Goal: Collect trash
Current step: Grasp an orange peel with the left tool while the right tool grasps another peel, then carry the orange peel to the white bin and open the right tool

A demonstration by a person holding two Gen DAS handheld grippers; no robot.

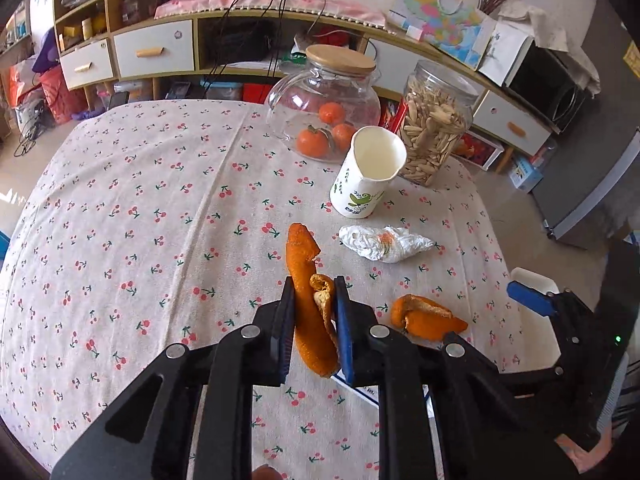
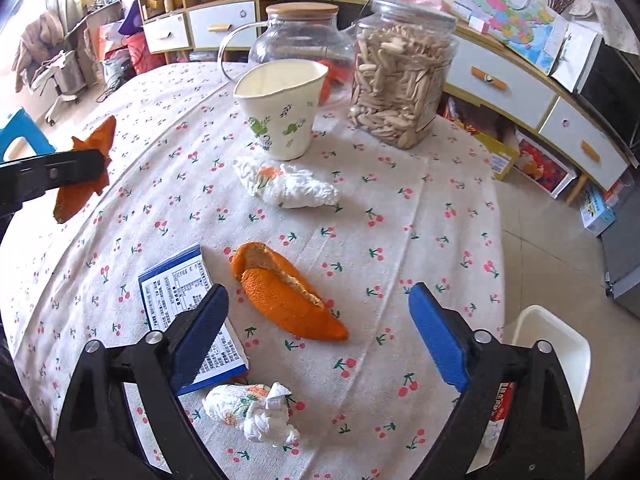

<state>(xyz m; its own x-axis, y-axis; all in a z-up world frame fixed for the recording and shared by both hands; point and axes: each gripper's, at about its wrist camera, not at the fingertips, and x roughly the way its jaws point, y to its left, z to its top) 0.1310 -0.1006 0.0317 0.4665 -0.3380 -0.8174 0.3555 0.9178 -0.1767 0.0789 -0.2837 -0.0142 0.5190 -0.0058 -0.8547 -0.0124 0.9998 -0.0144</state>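
L gripper (image 1: 314, 320) pinches a long orange peel strip (image 1: 308, 304) clear of the tablecloth (image 1: 140, 220). R gripper (image 2: 316, 320) gapes wide, holding nothing, w/ second peel (image 2: 286, 296) on cloth between its fingers; booklet (image 2: 188, 296) beside, crumpled tissue (image 2: 252, 412) nearest. Beyond: another tissue (image 2: 286, 186), paper cup (image 2: 280, 110), seed jar (image 2: 400, 84), glass jug (image 2: 300, 40).

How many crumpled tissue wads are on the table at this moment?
2. One crumpled white tissue wad lies just in front of the white paper cup; the other tissue wad lies near the table edge beside the blue-edged printed booklet. Others may be hidden.
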